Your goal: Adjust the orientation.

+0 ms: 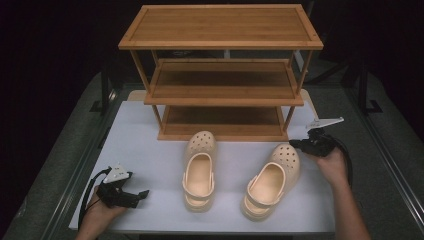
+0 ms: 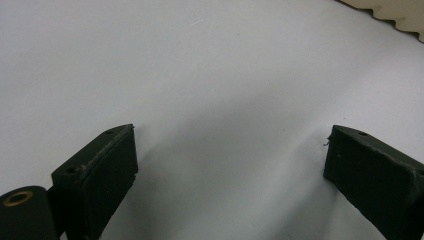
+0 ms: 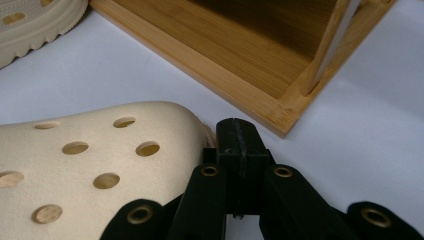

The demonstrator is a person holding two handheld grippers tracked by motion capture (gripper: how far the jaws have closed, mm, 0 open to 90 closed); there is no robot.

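Two cream clogs lie on the white table [image 1: 150, 150], toes toward the rack: the left clog [image 1: 200, 170] and the right clog [image 1: 272, 180]. My right gripper [image 1: 293, 144] is shut with nothing in it, just right of the right clog's toe. In the right gripper view its closed jaws [image 3: 239, 137] sit beside the holed toe of the right clog [image 3: 90, 165], and whether they touch it I cannot tell. My left gripper [image 1: 144, 193] rests low at the table's front left, well apart from the clogs. Its jaws [image 2: 230, 160] stand open over bare table.
A three-tier wooden shoe rack [image 1: 222, 95] stands at the back centre, its bottom shelf [image 3: 225, 60] just beyond the clogs. The left clog's sole [image 3: 35, 25] shows near the rack's front edge. A ridged cream sole edge [image 2: 395, 15] lies far ahead of the left gripper.
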